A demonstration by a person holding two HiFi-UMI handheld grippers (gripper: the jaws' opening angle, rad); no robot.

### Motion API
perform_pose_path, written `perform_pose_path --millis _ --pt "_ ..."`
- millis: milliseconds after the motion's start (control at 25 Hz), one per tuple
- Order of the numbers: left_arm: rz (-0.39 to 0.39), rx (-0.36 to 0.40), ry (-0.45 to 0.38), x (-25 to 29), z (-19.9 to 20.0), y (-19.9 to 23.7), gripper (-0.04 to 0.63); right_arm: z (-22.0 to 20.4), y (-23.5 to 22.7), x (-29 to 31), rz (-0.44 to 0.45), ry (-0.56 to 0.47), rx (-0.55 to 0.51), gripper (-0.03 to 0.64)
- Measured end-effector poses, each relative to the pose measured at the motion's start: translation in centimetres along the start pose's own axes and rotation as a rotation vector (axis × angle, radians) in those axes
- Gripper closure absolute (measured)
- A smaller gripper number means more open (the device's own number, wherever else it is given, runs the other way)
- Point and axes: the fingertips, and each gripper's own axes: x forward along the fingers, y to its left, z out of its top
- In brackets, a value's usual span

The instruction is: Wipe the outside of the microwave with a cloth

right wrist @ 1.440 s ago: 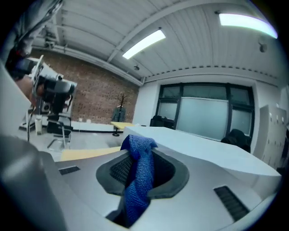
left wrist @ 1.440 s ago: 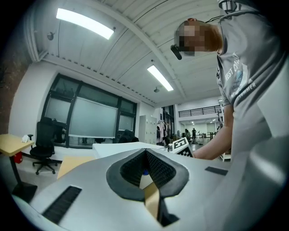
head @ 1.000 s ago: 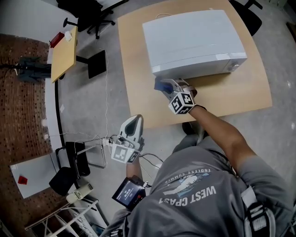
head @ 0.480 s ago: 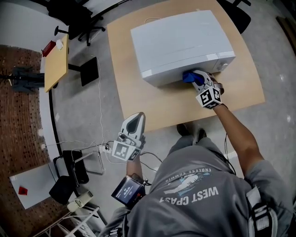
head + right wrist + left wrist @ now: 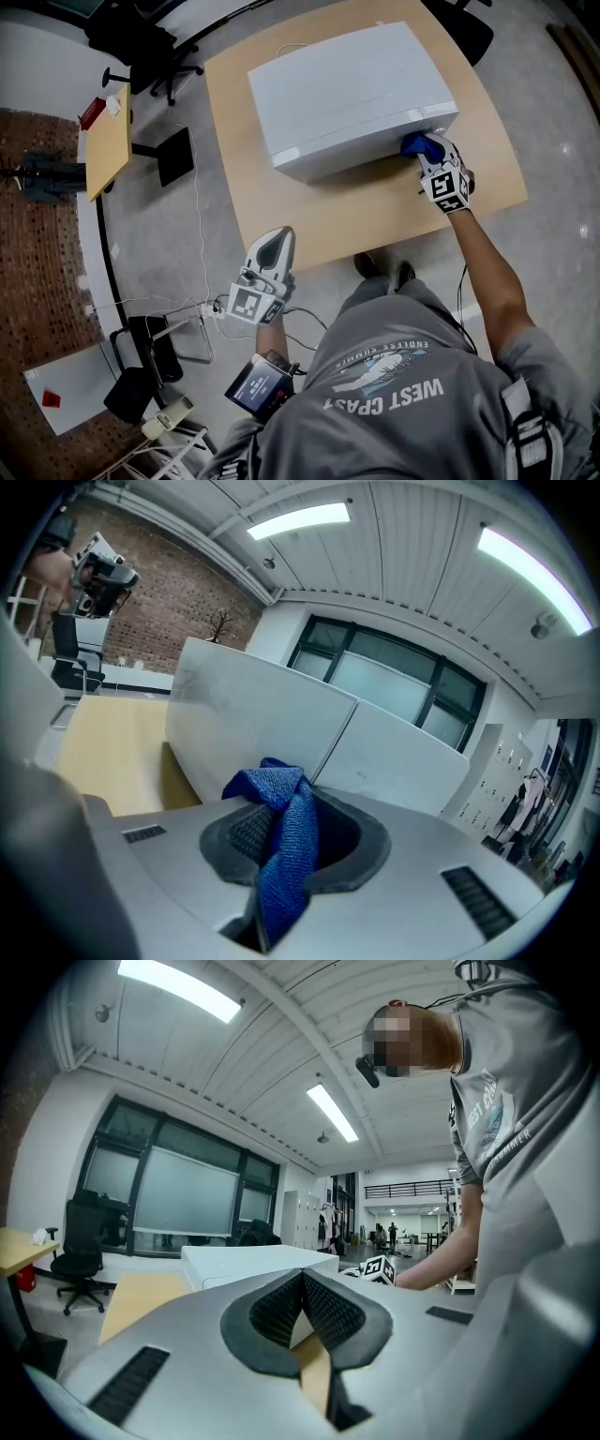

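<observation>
While the right gripper (image 5: 428, 154) is pinching the cloth (image 5: 413, 143) at the microwave's (image 5: 347, 84) right-hand corner, its front face is running leftward.

Bright, even indoor light. In the left gripper view, long ceiling lamps (image 5: 178, 983) glare white at 11 o'clock. In the right gripper view, two more lamps (image 5: 300, 519) glare at 12 and 2 o'clock. In the head view the microwave (image 5: 347, 89) casts a soft, narrow shadow on the desk (image 5: 239, 197) toward 6 o'clock. Both gripper views bend strongly and have black corners; the head view curves at its rim.
</observation>
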Motion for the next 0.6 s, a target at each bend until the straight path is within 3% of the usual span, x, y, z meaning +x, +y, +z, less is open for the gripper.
perform_pose_path --millis 360,600 --pt "-0.004 0.002 0.004 0.5 0.2 -0.7 0.572 -0.3 -0.6 -0.5 0.008 0.002 0.041 0.548" --pt "-0.025 0.008 -0.02 1.1 1.3 -0.7 0.572 3.6 -0.7 -4.6 0.026 -0.073 0.124 0.548"
